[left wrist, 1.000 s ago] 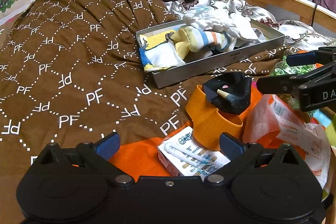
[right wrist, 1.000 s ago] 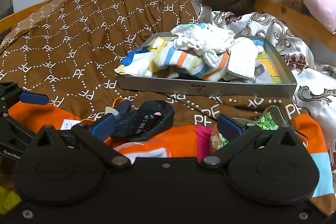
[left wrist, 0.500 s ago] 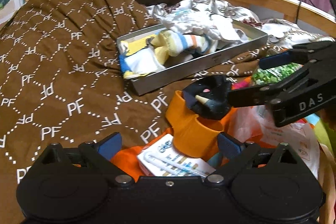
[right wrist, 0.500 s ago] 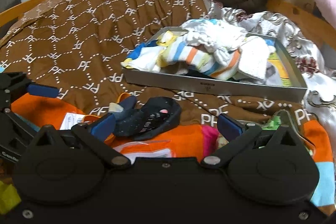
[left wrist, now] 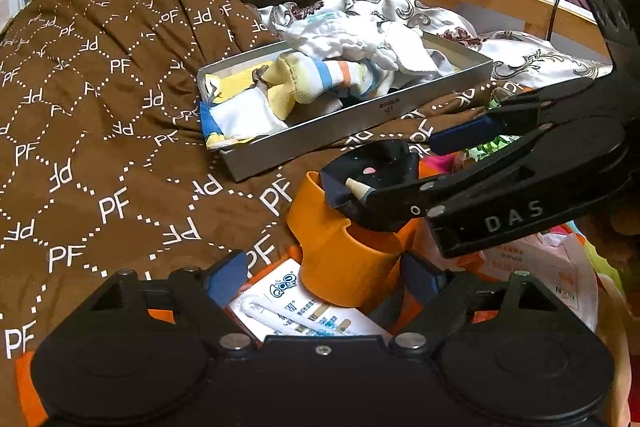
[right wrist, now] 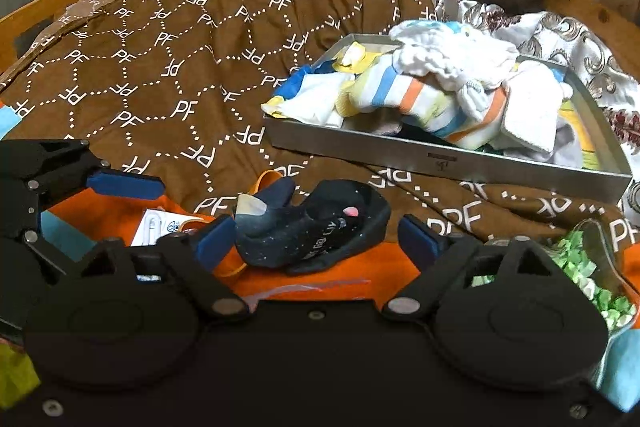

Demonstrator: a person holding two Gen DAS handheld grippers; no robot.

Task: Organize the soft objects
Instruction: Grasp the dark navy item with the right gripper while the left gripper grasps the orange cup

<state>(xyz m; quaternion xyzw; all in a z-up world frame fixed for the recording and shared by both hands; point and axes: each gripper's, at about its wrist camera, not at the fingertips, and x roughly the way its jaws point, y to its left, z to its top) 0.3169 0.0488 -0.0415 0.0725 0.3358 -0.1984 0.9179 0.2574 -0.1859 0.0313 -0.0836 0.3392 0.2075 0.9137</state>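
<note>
One dark navy fabric sock (right wrist: 320,227) with a pink spot lay on the rim of one orange plastic cup (left wrist: 340,259), between the spread fingers of the right gripper (right wrist: 316,237), which stood wide open and gripped nothing. The left gripper (left wrist: 324,273), equally wide open and empty, hung over one white printed packet (left wrist: 304,311). Behind, one shallow grey metal tray (right wrist: 448,163) on the brown quilted blanket (left wrist: 100,147) held a heap of pale socks (right wrist: 432,95), perhaps five or six; the tangle defied counting.
</note>
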